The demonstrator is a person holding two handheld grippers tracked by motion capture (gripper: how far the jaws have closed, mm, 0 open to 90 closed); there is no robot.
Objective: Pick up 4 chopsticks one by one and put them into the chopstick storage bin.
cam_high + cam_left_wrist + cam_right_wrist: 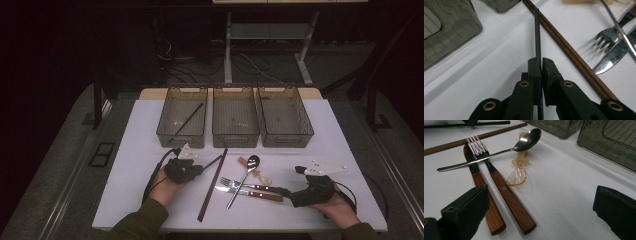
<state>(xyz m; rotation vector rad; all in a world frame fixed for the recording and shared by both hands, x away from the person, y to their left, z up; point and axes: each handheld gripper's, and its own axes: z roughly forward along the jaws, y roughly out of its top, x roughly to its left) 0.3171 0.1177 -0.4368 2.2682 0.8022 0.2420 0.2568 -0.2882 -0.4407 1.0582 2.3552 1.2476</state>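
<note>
My left gripper (199, 169) (541, 63) is shut on a thin black chopstick (212, 161) (537, 37) that points ahead over the white table (150, 150). Just to its right lies a pair of brown chopsticks (212, 185) (569, 55). My right gripper (287, 192) (541, 212) stands open, low over the table, nothing between its fingers (466, 207). In front of it lie a wooden-handled fork (250, 186) (506, 192) and knife (250, 194) (484, 195). A steel spoon (246, 175) (524, 142) lies across them. A small clear plastic spoon (257, 175) (517, 176) lies under its bowl.
Three smoky see-through bins stand in a row at the back of the table: the left bin (181, 117) holds another black chopstick (189, 120), while the middle bin (235, 117) and right bin (285, 117) look empty. Cables trail from both grippers.
</note>
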